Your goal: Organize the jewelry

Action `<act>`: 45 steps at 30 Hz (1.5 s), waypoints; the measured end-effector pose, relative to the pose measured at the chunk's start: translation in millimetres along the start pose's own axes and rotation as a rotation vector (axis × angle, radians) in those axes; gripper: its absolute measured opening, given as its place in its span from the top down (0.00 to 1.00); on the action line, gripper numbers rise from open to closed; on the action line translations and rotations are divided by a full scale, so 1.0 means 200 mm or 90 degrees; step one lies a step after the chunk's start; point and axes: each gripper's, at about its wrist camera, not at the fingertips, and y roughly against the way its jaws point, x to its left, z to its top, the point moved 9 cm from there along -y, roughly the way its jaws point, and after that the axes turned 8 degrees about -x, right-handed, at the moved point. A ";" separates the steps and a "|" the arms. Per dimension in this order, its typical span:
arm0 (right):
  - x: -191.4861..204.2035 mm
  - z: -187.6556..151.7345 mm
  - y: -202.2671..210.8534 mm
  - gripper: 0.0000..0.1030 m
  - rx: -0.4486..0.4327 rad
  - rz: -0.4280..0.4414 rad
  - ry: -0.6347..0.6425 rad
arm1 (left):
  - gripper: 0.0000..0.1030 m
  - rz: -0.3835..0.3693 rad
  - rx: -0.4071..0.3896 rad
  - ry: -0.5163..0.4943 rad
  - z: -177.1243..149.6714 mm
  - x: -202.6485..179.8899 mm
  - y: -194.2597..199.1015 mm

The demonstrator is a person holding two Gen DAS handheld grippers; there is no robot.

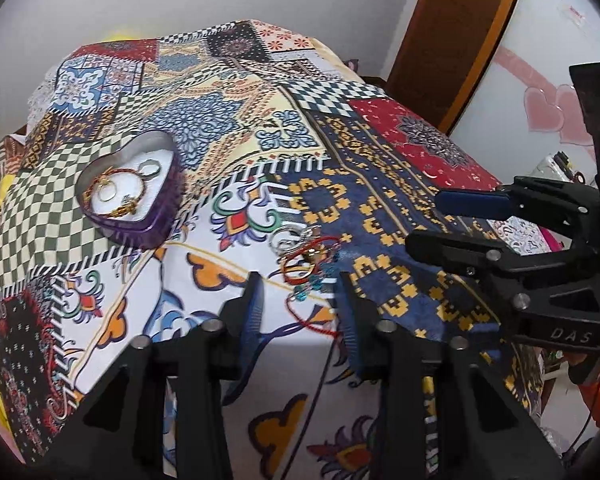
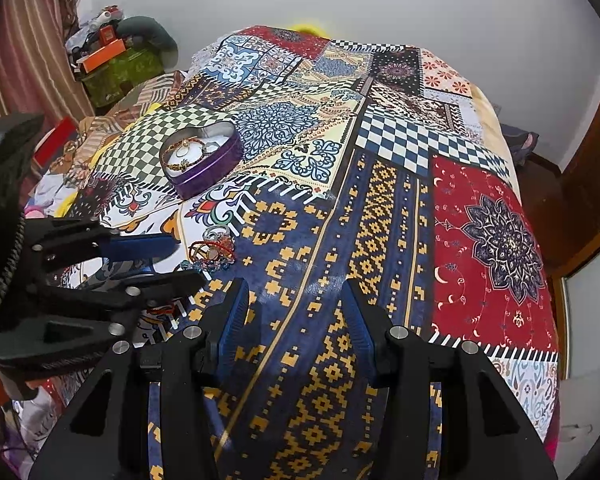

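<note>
A purple heart-shaped tin (image 1: 140, 228) (image 2: 208, 176) sits open on the patterned bedspread, with gold bracelets and rings (image 1: 116, 192) on its white lining. A loose pile of jewelry (image 1: 306, 258) (image 2: 214, 248) lies on the cloth: silver rings, a red cord bracelet and teal beads. My left gripper (image 1: 299, 286) (image 2: 190, 262) is open right at the pile. The red cord and teal beads lie between its fingertips, and the pads do not press on them. My right gripper (image 2: 294, 292) (image 1: 422, 220) hovers open to the right of the pile over the blue and yellow patch, with nothing between its fingers.
The patchwork bedspread (image 2: 480, 220) covers a bed that drops away at the near and right edges. A wooden door frame (image 1: 452, 40) and a white cabinet with pink hearts (image 1: 548, 108) stand on the right. A green box with clutter on it (image 2: 124, 68) and a striped curtain (image 2: 24, 40) are at the far left.
</note>
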 end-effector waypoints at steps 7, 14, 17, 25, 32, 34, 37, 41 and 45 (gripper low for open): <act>0.01 -0.01 -0.01 0.57 -0.005 0.011 -0.002 | 0.95 -0.019 0.000 -0.009 -0.02 -0.04 0.04; 0.05 0.02 -0.02 0.57 -0.007 0.021 0.006 | 0.95 0.004 -0.059 0.000 0.04 0.02 0.20; 0.07 0.03 -0.03 0.57 -0.011 0.022 0.015 | 0.95 0.022 -0.081 0.012 0.07 0.08 0.25; 0.15 0.11 -0.12 0.57 -0.012 0.028 0.036 | 0.95 0.052 -0.104 0.041 0.09 0.24 0.30; 0.22 0.12 -0.23 0.77 0.024 0.068 0.034 | 0.95 0.034 -0.101 0.059 0.07 0.28 0.28; 0.23 0.11 -0.25 0.81 0.034 0.075 0.033 | 0.95 0.035 -0.100 0.060 0.06 0.28 0.28; 0.24 0.11 -0.24 0.89 0.033 0.088 0.028 | 0.95 0.038 -0.098 0.066 0.05 0.30 0.28; 0.22 0.12 -0.21 0.89 0.025 0.078 0.025 | 0.95 0.043 -0.102 0.072 0.05 0.32 0.29; 0.19 0.14 -0.18 0.89 0.016 0.070 0.021 | 0.95 0.051 -0.111 0.077 0.06 0.34 0.31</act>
